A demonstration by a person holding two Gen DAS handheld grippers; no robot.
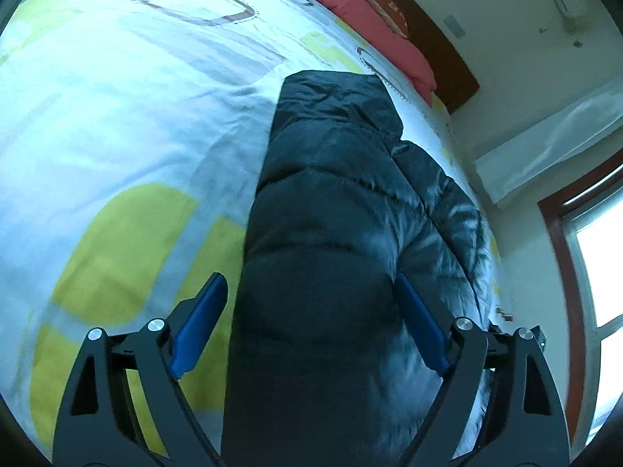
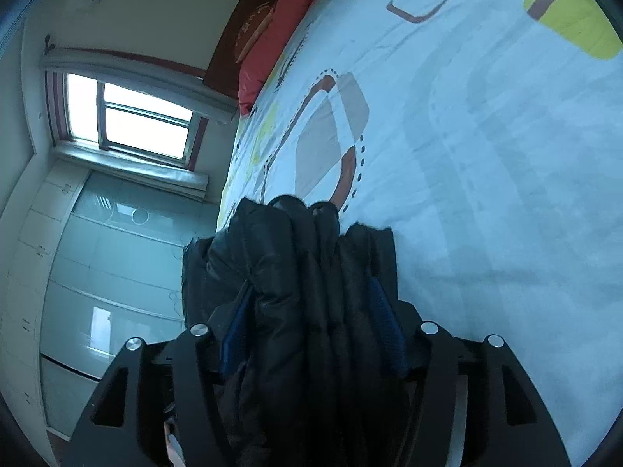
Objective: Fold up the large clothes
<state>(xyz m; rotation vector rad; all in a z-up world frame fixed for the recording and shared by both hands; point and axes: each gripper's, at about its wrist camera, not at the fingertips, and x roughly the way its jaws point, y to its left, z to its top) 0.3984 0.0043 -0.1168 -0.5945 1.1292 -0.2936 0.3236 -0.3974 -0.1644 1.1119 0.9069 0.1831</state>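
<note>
**Black puffer jacket gripped by both tongs over the bed**

The jacket (image 1: 335, 210) runs straight out from between your left tongs (image 1: 311, 295), filling the middle of that view from the bottom edge upward. It lies over the bed (image 1: 117, 116), whose cover is pale with yellow-green and brown shapes.

Your left tongs stand wide apart. The right blue pad (image 1: 422, 327) presses into the side of the jacket. The left pad sits just beside the fabric, and you cannot tell whether it touches. So the grip here is unclear.

Your right tongs (image 2: 311, 311) are closed part-way on a thick bunch of jacket (image 2: 296, 292) folds. Both blue pads (image 2: 383, 323) are sunk into the padding, with fabric bulging around them. The bunch rises ahead of the fingertips, above the bed (image 2: 486, 136).

In the left view the jacket's long axis points away from you, toward the red pillow (image 1: 370, 23) and the dark headboard (image 1: 440, 50). Its far end is narrower. The quilted seams cross it from side to side. A window (image 2: 144, 116) shows to the left in the right view.
</note>
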